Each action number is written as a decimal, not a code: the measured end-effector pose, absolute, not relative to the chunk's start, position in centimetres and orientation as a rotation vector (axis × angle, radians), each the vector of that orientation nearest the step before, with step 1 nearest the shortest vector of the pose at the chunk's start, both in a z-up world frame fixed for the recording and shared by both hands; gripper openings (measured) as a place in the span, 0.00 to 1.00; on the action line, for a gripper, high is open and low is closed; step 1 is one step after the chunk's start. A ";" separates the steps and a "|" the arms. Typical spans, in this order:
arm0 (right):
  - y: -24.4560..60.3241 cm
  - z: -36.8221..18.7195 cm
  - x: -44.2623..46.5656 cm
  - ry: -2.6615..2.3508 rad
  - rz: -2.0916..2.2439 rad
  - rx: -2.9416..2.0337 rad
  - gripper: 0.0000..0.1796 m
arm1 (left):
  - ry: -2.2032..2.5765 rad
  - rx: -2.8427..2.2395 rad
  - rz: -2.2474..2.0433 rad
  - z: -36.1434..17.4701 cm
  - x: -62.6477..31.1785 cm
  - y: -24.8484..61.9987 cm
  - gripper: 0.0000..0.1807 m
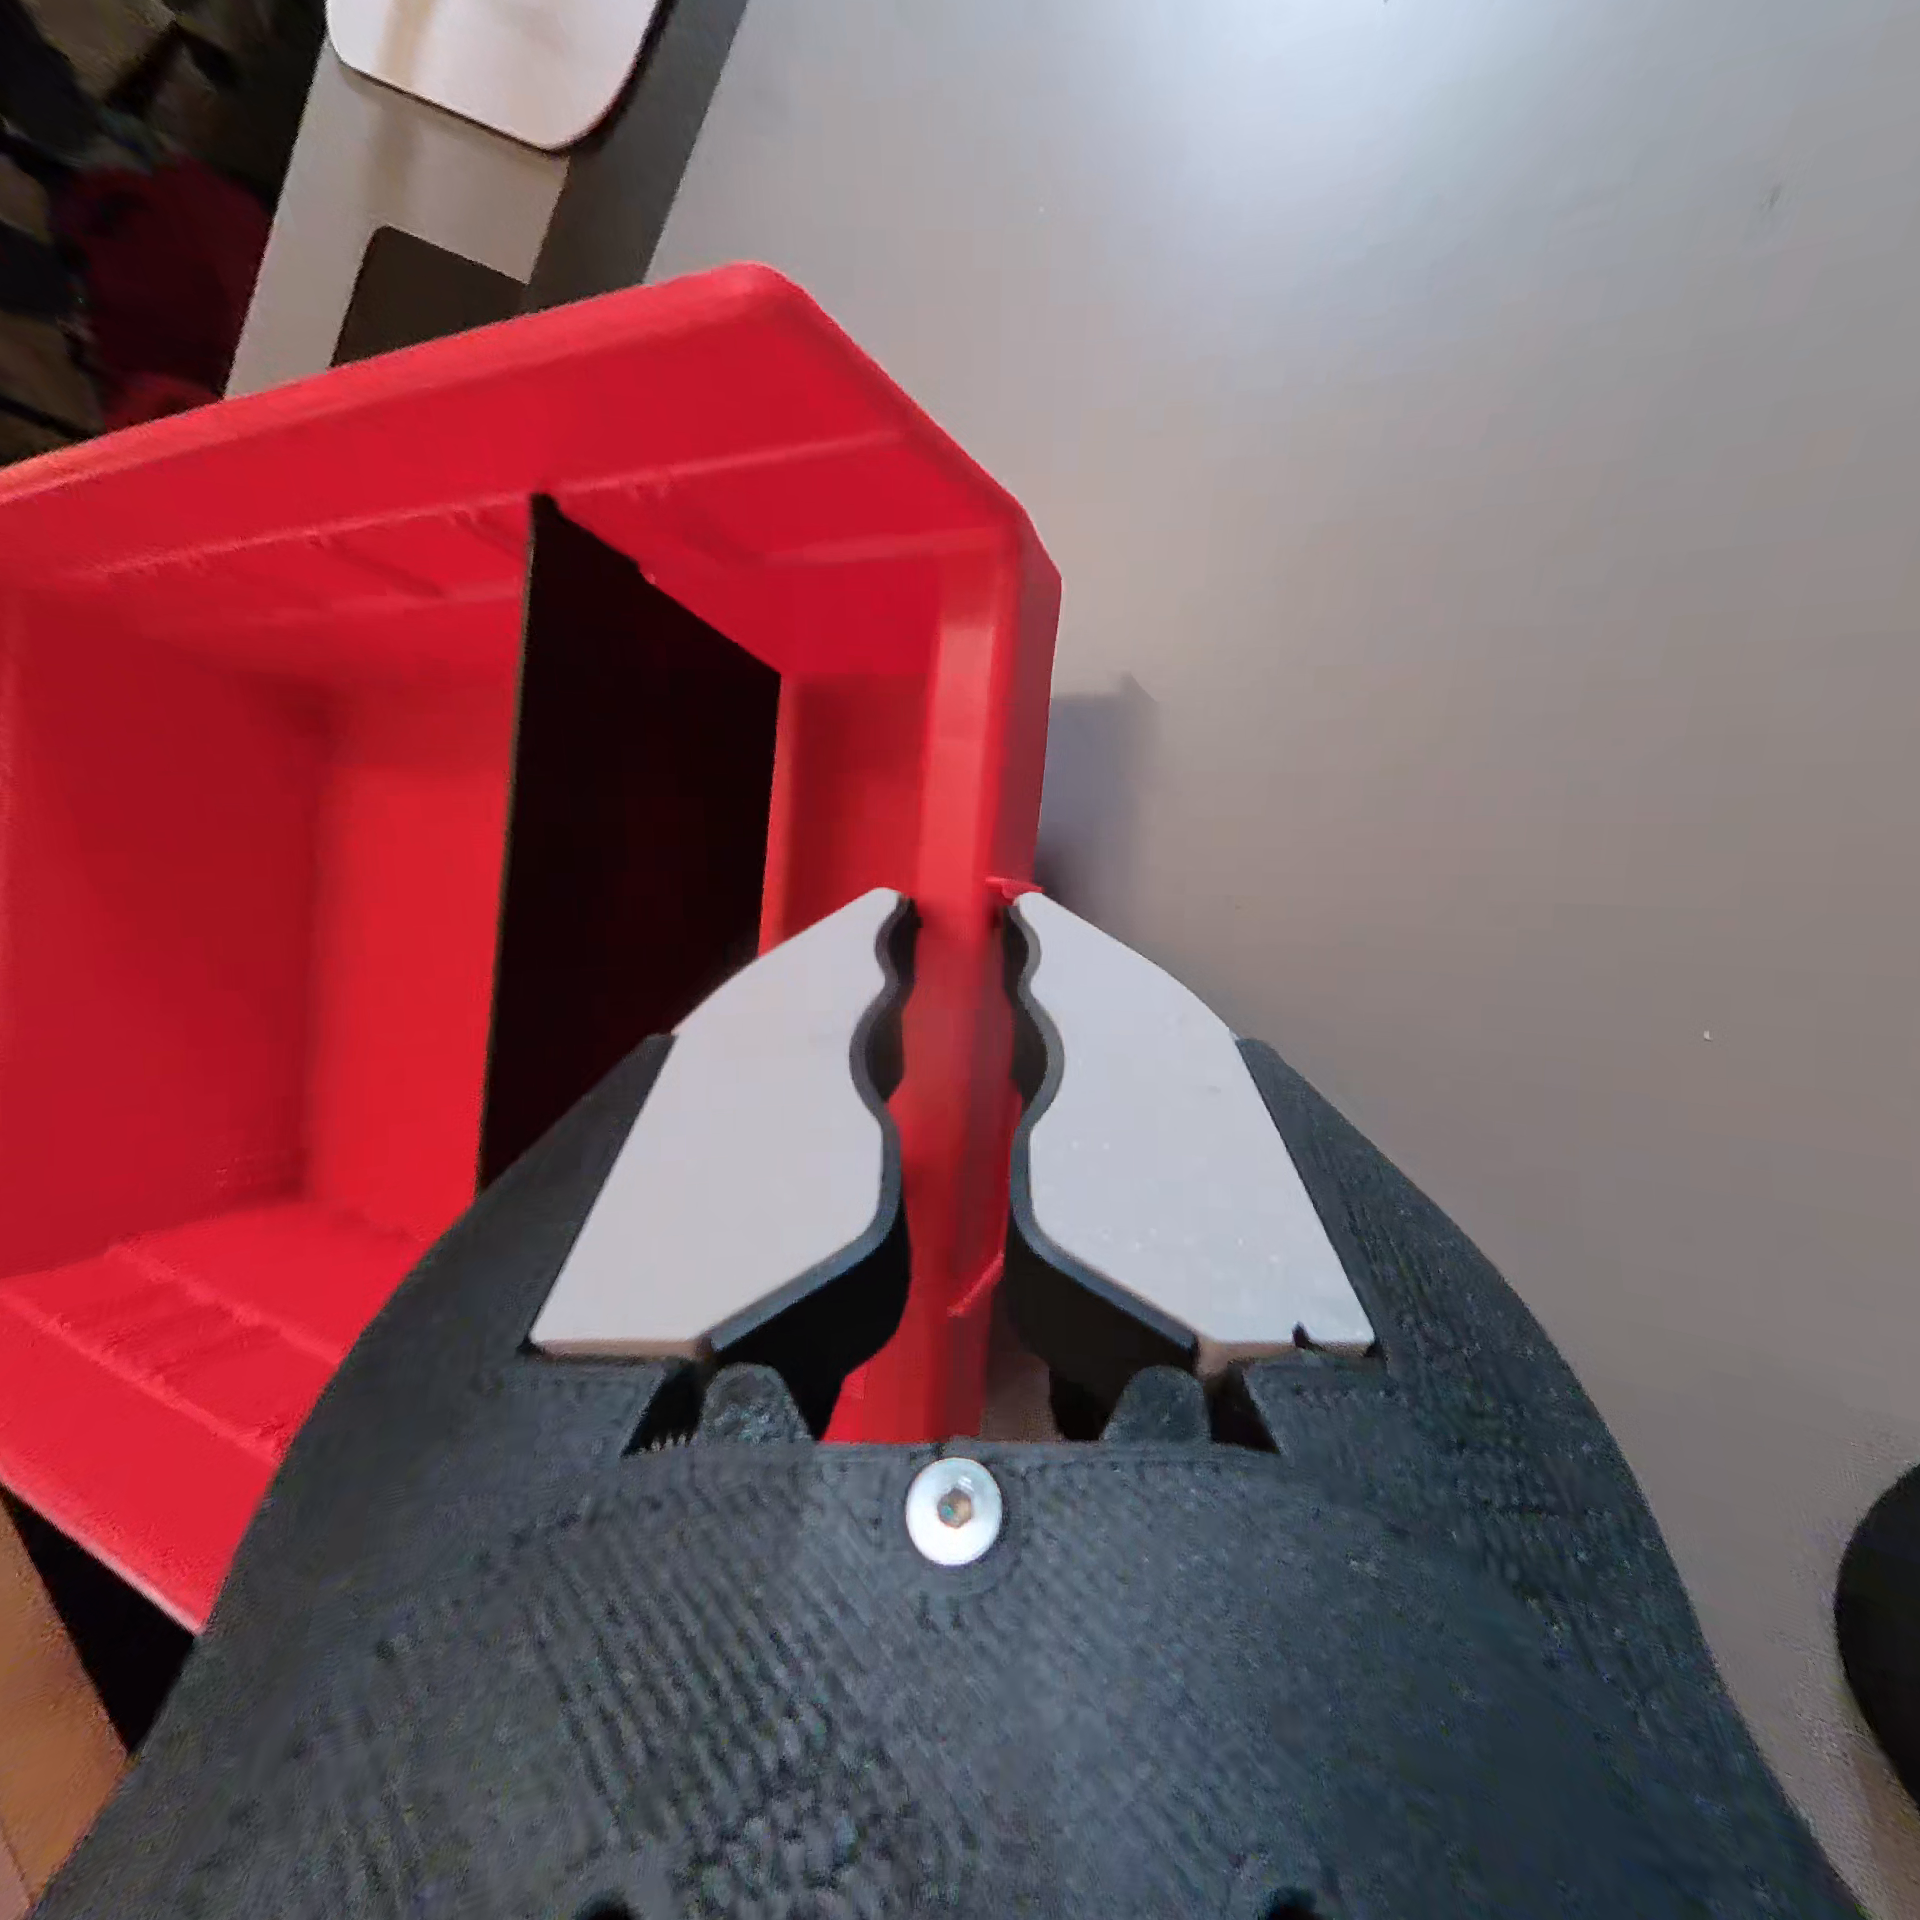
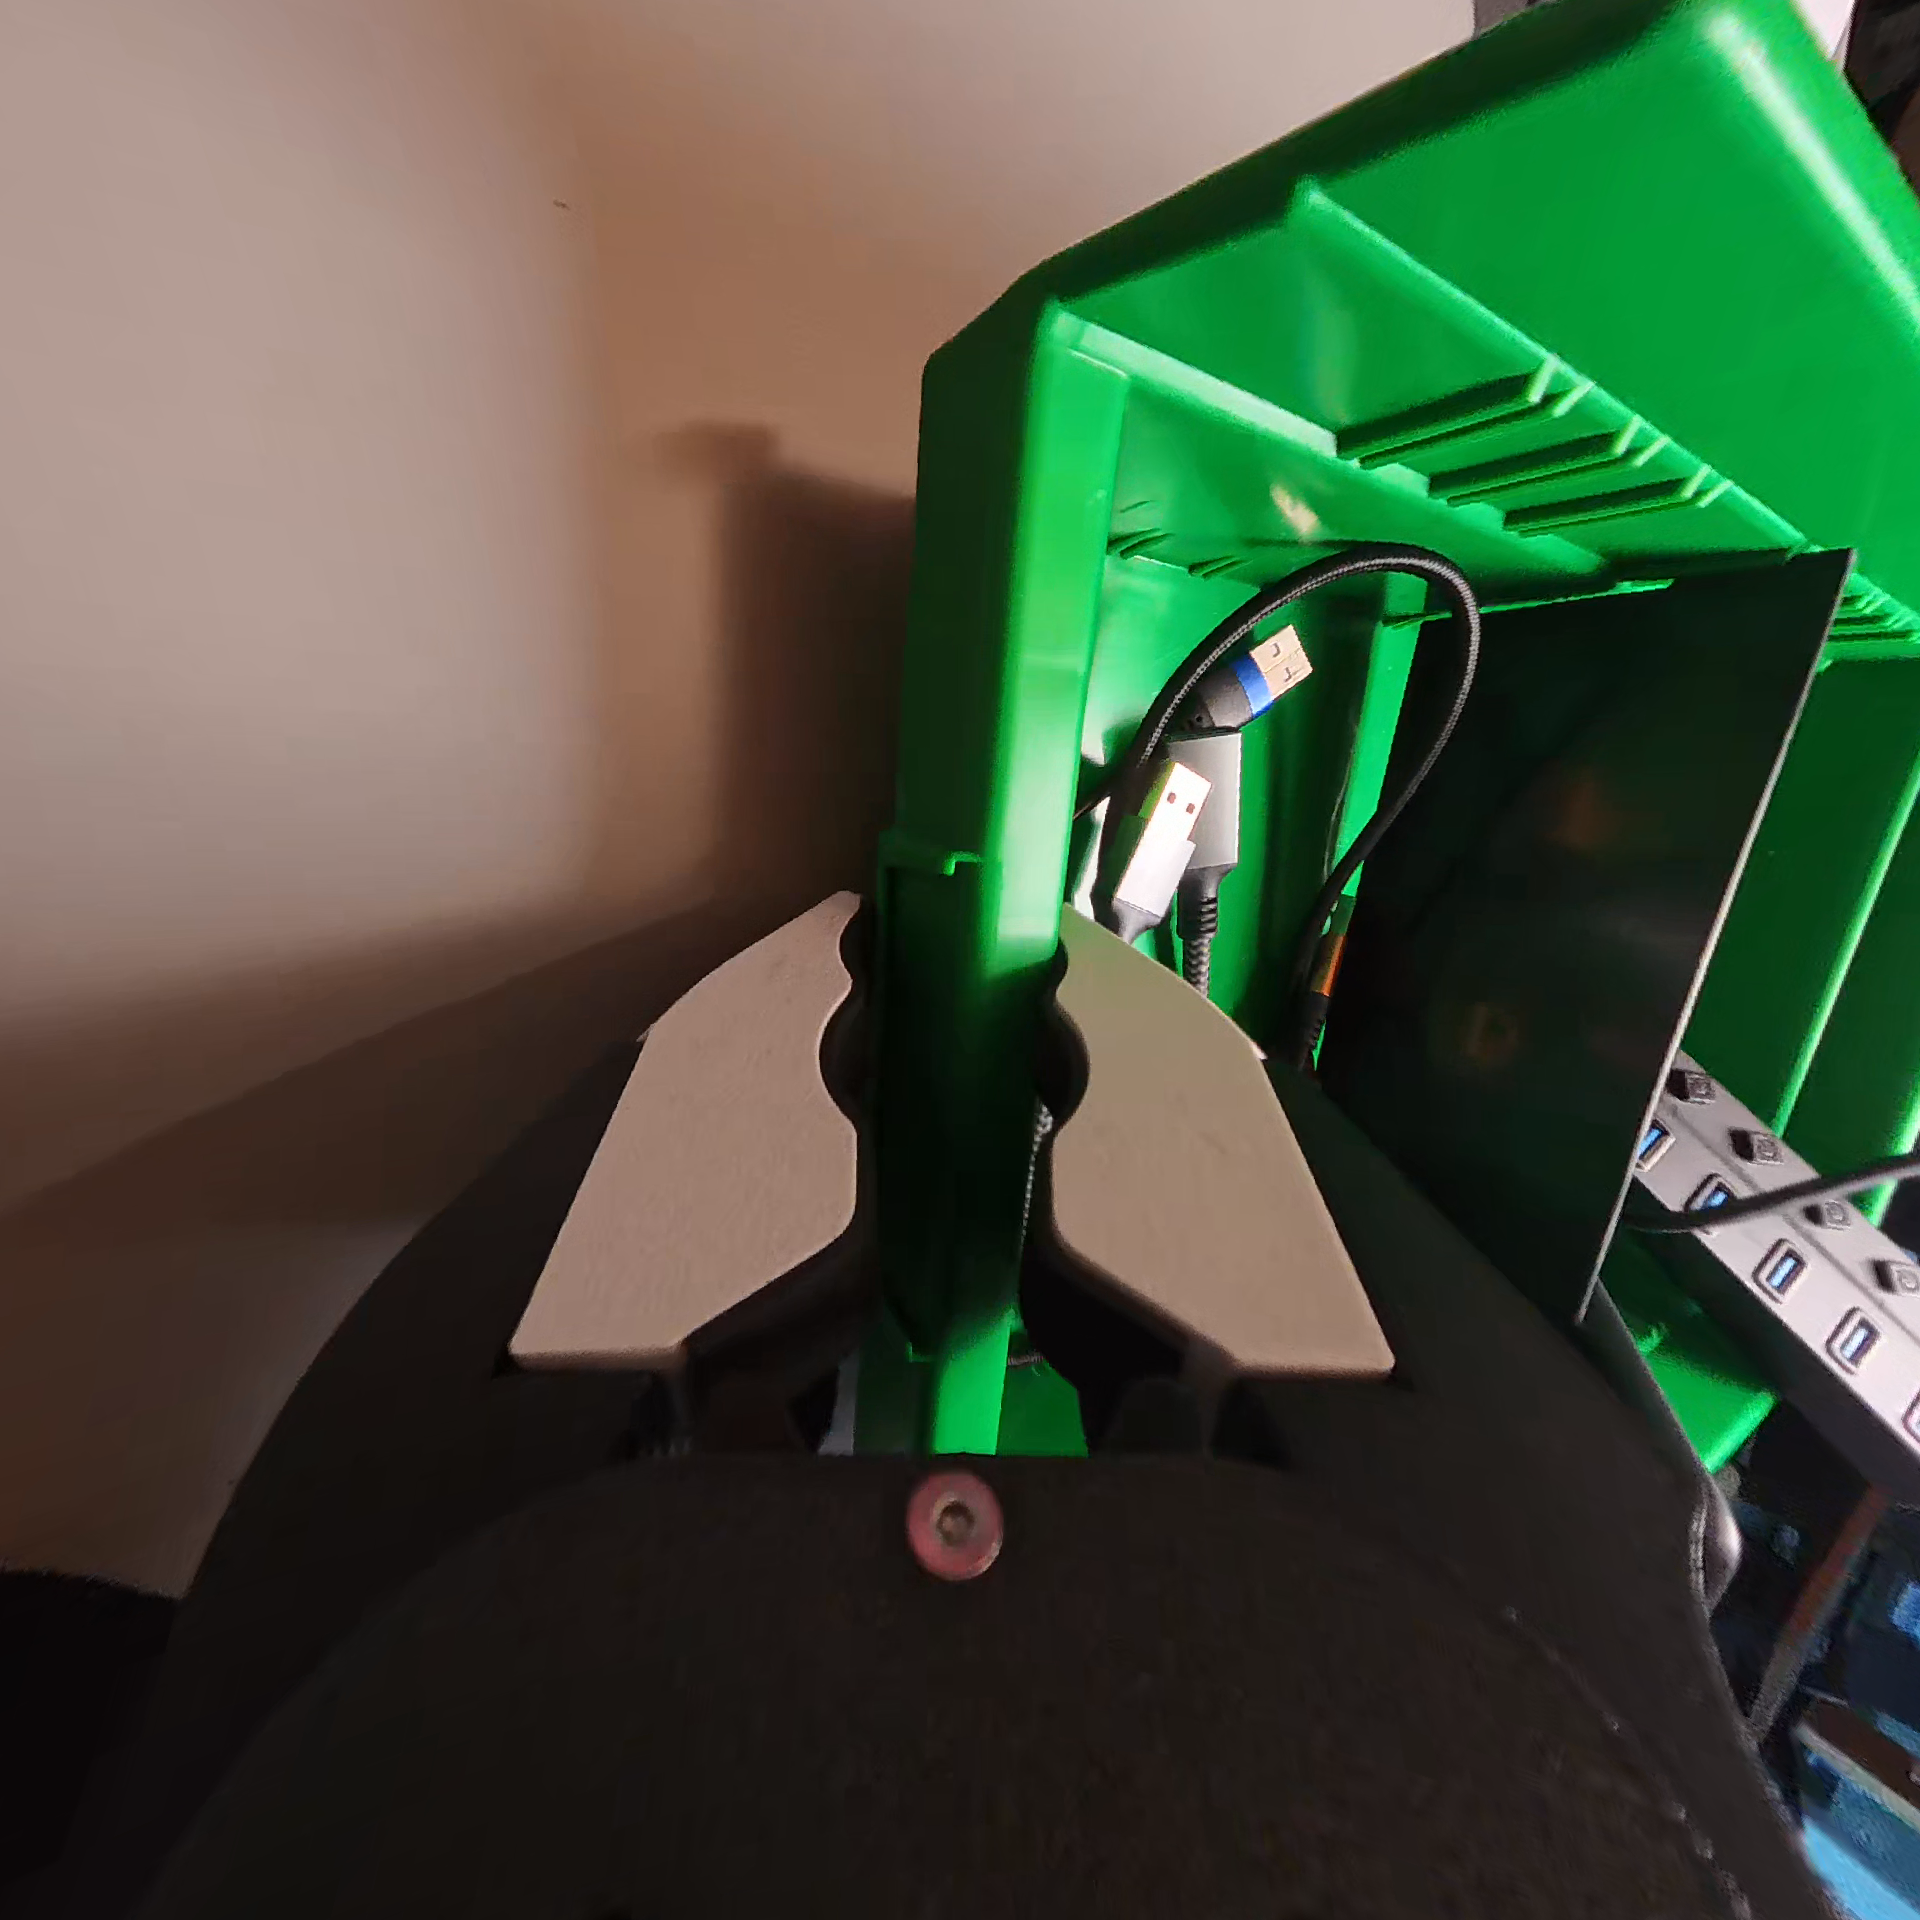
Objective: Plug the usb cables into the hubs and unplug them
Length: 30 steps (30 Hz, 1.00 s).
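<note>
Bright red bin [image 1: 260, 831] with a black divider panel [image 1: 634, 852] inside, against a plain grey-white surface [image 1: 1455, 520]. Black textured left gripper [image 1: 953, 914] body, pale grey fingers [image 1: 748, 1132]. Vivid green bin [image 2: 1455, 364], dark glossy panel [image 2: 1558, 883]. Black braided cable [image 2: 1444, 665]; silver plugs, one blue-banded [image 2: 1262, 675]. Grey hub [image 2: 1787, 1278] with blue ports.

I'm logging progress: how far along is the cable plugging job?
Nothing looks plugged yet. The left gripper is shut on the red bin wall, the right gripper on the green bin wall. Loose cables lie in the green bin; most of the hub ports sit empty. All plugging remains.
</note>
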State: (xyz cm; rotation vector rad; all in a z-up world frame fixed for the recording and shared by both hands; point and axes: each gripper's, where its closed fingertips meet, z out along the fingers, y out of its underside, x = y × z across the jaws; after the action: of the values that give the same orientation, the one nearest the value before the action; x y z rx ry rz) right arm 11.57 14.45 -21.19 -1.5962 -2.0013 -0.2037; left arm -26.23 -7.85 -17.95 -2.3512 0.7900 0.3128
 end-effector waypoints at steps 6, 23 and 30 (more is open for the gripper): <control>10.2 -21.1 11.5 -2.058 -0.185 -1.460 0.16 | 0.820 -2.519 0.378 -20.1 -27.8 -9.0 0.22; -3.5 -20.9 10.5 -2.160 -0.120 -1.113 0.17 | 1.277 -2.144 0.281 -20.7 -14.8 -4.4 0.16; -8.2 -15.7 9.0 -1.840 0.341 -1.246 0.19 | 1.192 -2.033 0.179 -18.6 -11.0 -1.4 0.22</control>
State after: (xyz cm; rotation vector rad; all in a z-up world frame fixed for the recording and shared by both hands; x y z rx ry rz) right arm 9.04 -8.24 -15.71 -1.2455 -1.8395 0.3407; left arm -11.05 -1.37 -18.58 -2.0327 1.1918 0.1786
